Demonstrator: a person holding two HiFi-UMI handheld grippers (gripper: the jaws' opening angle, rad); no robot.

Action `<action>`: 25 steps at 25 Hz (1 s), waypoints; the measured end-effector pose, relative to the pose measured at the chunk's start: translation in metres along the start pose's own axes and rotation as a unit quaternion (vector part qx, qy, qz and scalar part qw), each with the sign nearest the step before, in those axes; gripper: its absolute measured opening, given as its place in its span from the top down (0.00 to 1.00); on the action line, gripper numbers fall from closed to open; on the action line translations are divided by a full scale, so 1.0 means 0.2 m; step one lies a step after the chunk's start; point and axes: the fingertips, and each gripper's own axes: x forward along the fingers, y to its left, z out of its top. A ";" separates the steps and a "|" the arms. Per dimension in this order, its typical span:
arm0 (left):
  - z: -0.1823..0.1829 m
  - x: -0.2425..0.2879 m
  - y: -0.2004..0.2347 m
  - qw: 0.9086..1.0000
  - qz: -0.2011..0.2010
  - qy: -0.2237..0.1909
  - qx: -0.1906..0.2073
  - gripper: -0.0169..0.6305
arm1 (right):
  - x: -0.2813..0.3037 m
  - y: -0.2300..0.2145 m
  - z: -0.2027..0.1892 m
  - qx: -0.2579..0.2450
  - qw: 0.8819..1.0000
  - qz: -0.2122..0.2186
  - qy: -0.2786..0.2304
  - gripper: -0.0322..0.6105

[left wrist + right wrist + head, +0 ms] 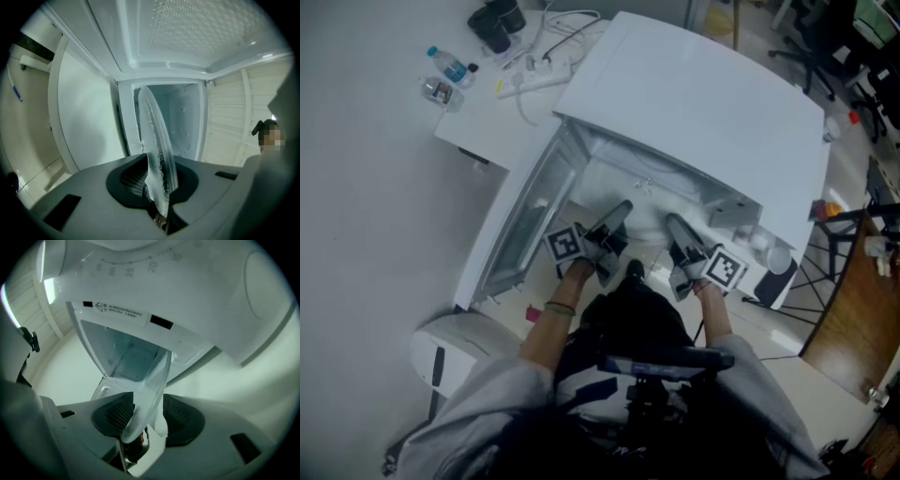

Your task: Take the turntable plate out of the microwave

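1. The microwave [694,103] stands with its door [520,230] swung wide. Both claws reach into the opening side by side.
2. The left claw [617,214] is clamped on the rim of the turntable plate [157,140]. In the left gripper view the glass runs edge-on into the narrow slot between its jaws.
3. The right claw [675,227] has its jaws spread wide. In the right gripper view the plate's other rim sits between them, close to 1 pad and with a clear gap to the other, so this claw grips nothing.
4. The plate is at the mouth of the cavity [180,117], spanning the space between the 2 claws. The oven's back wall shows just behind it in the left gripper view. In the head view the clear glass is too faint to tell whether it has left the oven floor.
5. As I judge it, the door is open and the plate is reached and gripped on 1 side. The plate must still be drawn clear of the opening and set down outside. Held by 1 claw only, the heavy glass could tilt or slip.
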 end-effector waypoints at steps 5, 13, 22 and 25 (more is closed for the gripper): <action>-0.04 -0.03 -0.04 0.999 0.001 0.024 0.024 0.93 | 0.12 0.06 -0.04 0.009 0.999 0.032 0.022 0.68; -0.11 -0.09 -0.08 0.998 0.020 0.039 0.042 0.93 | 0.03 0.03 -0.12 -0.045 0.998 -0.010 0.038 0.80; -0.22 -0.24 -0.25 0.998 0.008 0.027 0.054 0.92 | -0.10 0.24 -0.21 -0.100 0.994 -0.004 0.044 0.80; -0.24 -0.30 -0.33 0.998 -0.005 0.023 0.061 0.92 | -0.14 0.33 -0.26 -0.113 0.993 0.002 0.042 0.80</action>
